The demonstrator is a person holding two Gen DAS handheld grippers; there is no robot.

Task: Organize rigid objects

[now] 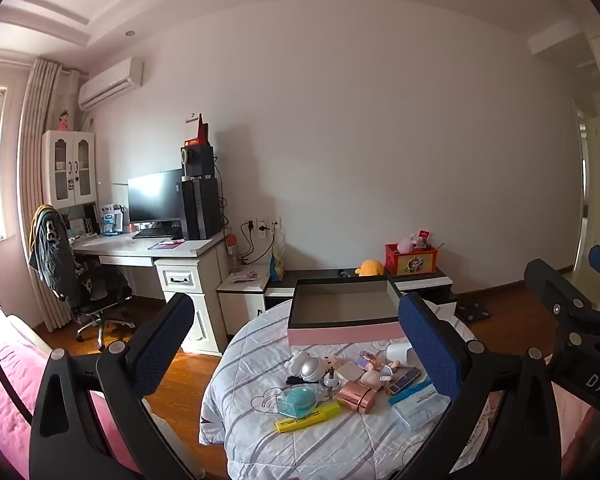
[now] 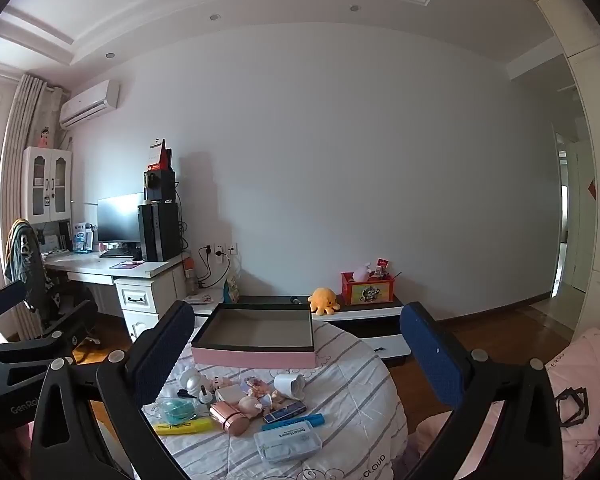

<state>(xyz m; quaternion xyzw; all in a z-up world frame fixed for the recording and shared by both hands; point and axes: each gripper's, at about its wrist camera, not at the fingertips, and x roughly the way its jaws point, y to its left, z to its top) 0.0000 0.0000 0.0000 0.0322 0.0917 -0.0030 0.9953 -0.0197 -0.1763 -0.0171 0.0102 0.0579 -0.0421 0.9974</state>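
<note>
- While both grippers, left gripper [image 1: 296, 344] and right gripper [image 2: 298, 346], gape wide and empty, the pink box [image 1: 342, 334] sits open.
- Only the right wrist view shows the black frames [image 2: 571, 405] on pink bedding.

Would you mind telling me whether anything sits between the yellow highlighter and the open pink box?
Yes: the teal object, rose-gold case and white figurine lie between the yellow highlighter and the pink box, which is empty.

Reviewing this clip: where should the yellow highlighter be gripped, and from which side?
Likely across the middle of the yellow highlighter's barrel, coming from above. It lies flat on the quilt at the pile's near edge, long sides exposed, with the teal item close behind. Both grippers are open.
</note>
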